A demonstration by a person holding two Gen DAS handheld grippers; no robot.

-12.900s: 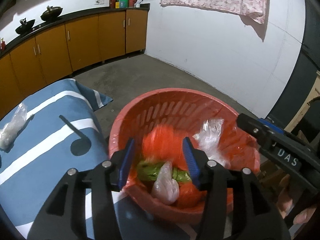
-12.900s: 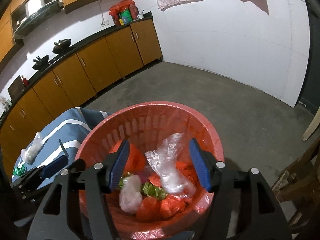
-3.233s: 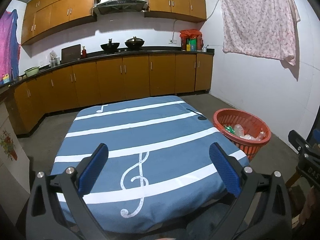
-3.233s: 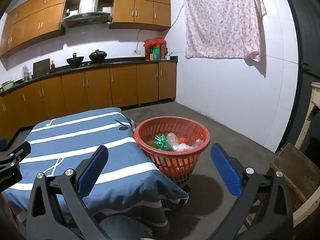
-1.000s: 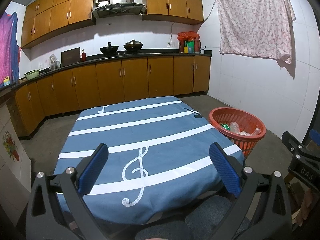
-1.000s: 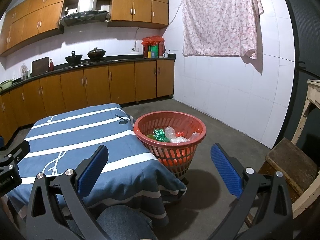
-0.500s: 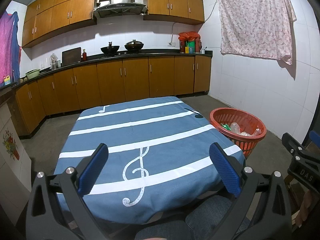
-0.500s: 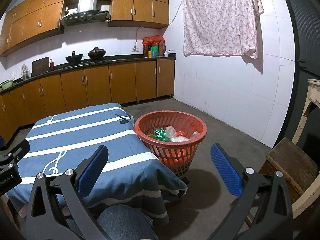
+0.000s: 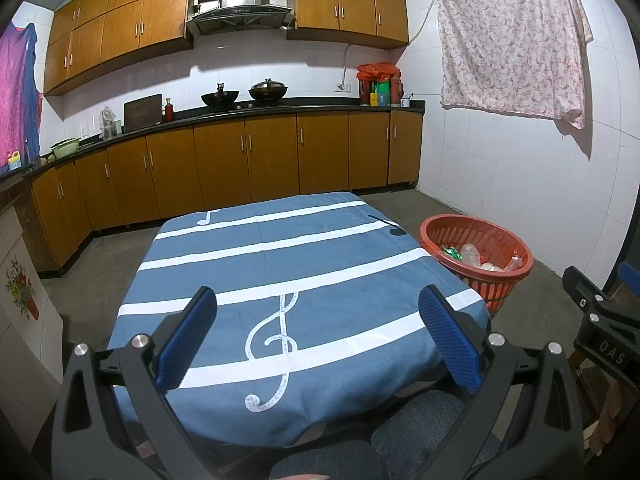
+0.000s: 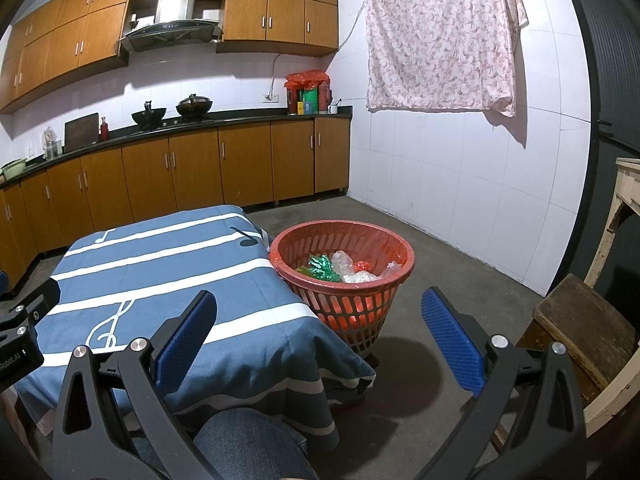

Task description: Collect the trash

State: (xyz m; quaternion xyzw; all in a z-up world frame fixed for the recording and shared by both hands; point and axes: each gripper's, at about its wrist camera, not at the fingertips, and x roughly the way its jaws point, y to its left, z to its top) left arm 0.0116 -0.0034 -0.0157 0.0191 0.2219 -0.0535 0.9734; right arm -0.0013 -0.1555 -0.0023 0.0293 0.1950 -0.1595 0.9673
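Note:
A red slatted basket (image 9: pixel 475 254) (image 10: pixel 346 296) stands on the floor by the table's right corner, holding clear plastic bags (image 10: pixel 352 268), a green wrapper (image 10: pixel 320 268) and red scraps. The table wears a blue cloth with white stripes and music notes (image 9: pixel 280 272) (image 10: pixel 160 264), and I see no trash on it. My left gripper (image 9: pixel 316 332) is open and empty, held back over the table's near edge. My right gripper (image 10: pixel 320 334) is open and empty too, well short of the basket.
Wooden cabinets and a black counter (image 9: pixel 240 112) with pans run along the far wall. A floral cloth (image 10: pixel 436 36) hangs on the white tiled wall. A wooden stool (image 10: pixel 580 332) stands at right. A person's denim-clad knee (image 10: pixel 248 444) shows below.
Over the last second hardly anything has shifted; both grippers stay open and held back. Earlier they were over the basket with trash dropping in, then pulled away to this seated view.

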